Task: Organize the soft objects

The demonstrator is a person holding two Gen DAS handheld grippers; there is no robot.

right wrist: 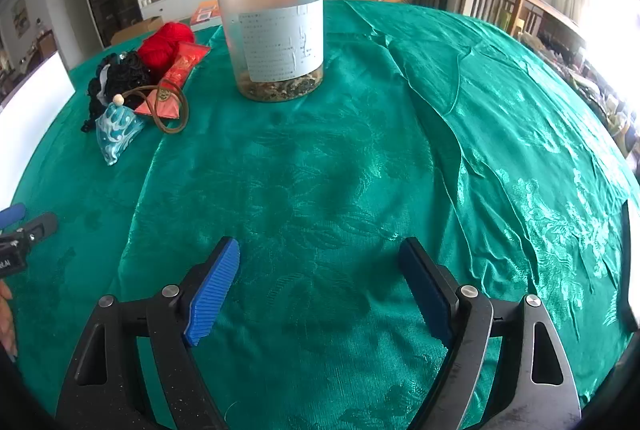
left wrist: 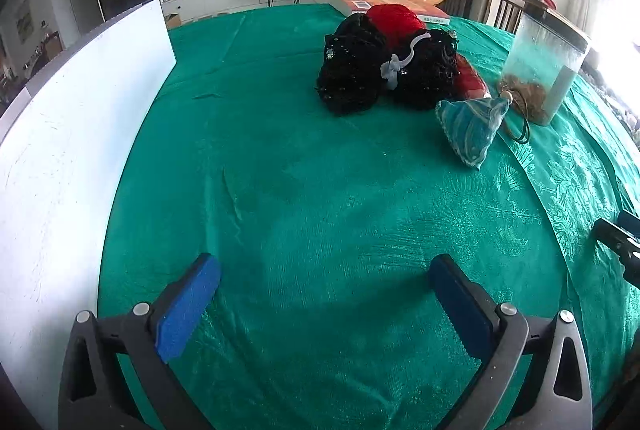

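Blue-padded, the left gripper (left wrist: 324, 278) hangs with jaws spread wide over the green tablecloth (left wrist: 320, 190), holding nothing; the right gripper (right wrist: 320, 262) is likewise spread and empty above the same cloth. Farther off stands a clear jar (right wrist: 274, 30) with a black lid. Left of the jar, close beside it, the soft objects sit clustered: a teal patterned pouch (right wrist: 118, 132) nearest, a red packet (right wrist: 182, 64) behind it, then black yarn (left wrist: 352, 70), with red yarn (right wrist: 166, 44) farthest back.

left tool (left wrist: 324, 288): black frame, blue ribbed pads, silver screws | right tool (right wrist: 320, 272): same
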